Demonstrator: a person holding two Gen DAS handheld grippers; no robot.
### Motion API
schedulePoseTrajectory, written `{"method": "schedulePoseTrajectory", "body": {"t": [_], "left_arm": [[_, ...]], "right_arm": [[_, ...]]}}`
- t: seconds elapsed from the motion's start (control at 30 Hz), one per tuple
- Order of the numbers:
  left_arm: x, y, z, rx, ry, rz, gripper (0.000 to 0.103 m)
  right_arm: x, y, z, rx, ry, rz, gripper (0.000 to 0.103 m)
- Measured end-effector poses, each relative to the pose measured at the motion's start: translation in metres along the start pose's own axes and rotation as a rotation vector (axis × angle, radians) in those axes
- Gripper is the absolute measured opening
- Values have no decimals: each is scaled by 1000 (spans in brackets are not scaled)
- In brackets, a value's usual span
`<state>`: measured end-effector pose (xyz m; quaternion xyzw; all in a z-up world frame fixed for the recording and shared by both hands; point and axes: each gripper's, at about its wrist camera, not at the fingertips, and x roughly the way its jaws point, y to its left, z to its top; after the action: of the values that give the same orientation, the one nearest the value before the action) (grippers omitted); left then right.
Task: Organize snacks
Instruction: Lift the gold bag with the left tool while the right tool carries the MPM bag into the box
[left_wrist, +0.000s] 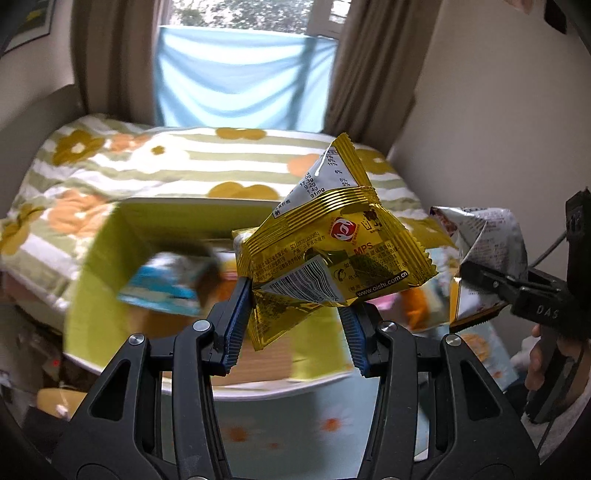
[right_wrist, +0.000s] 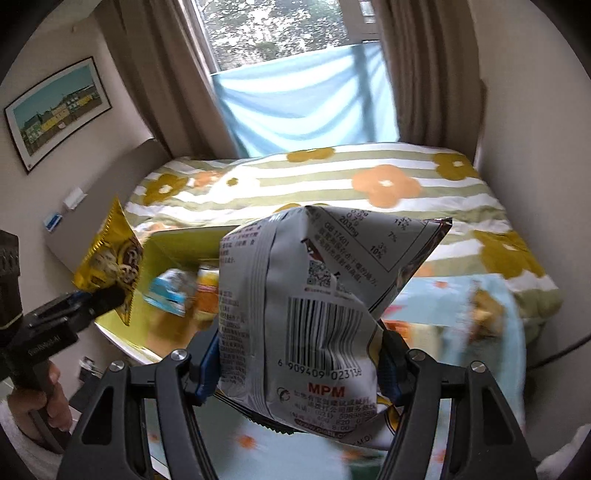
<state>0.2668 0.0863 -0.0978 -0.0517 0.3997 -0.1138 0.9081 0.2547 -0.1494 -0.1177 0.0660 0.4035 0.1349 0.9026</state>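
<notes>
the left gripper (left_wrist: 295, 314) was closed on the gold bag (left_wrist: 332, 254), its blue ribbed pads (left_wrist: 236, 325) pinching the lower end near the barcode, so the foil had crumpled and folded there. the right gripper (right_wrist: 299, 365) was likewise clamped on the silver bag (right_wrist: 314, 314), pads biting both side edges low down, the film buckled inward around the barcode.

both bags hung in the air above the box (left_wrist: 96, 266), the gold one over its middle, the silver one toward its right side. they looked light and puffy, mostly air, with thin slick metallised film and serrated sealed ends. such film likely slips under a loose hold, and the contents are probably brittle, so a hard squeeze could crush them. a hold across a sealed seam or a flattened corner would seem safer than one across the belly.

the box was open-topped, yellow-green inside with a plain cardboard floor, and held a blue packet (left_wrist: 162, 288) and an orange item (right_wrist: 207, 295), both blurred. beyond the box lay a bed (left_wrist: 184, 162) with a soft striped flower-print cover; nearer than the box, pale blue flowered cloth (left_wrist: 295, 424).
</notes>
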Motion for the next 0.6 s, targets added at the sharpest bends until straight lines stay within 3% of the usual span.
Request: {"method": "schedulePoseTrajectory", "body": {"t": [0.17,0.33,0.6], "left_arm": [[-3,66,1,-10,23,16,43],[8,112,1,9,56,25,43],[57,141,-16,79,175,10,43]], "right_arm": [[41,67,6,-29,30,56,63],[80,108,7,-38,62,72,63],[111,137,-8,-13,113,27,63]]}}
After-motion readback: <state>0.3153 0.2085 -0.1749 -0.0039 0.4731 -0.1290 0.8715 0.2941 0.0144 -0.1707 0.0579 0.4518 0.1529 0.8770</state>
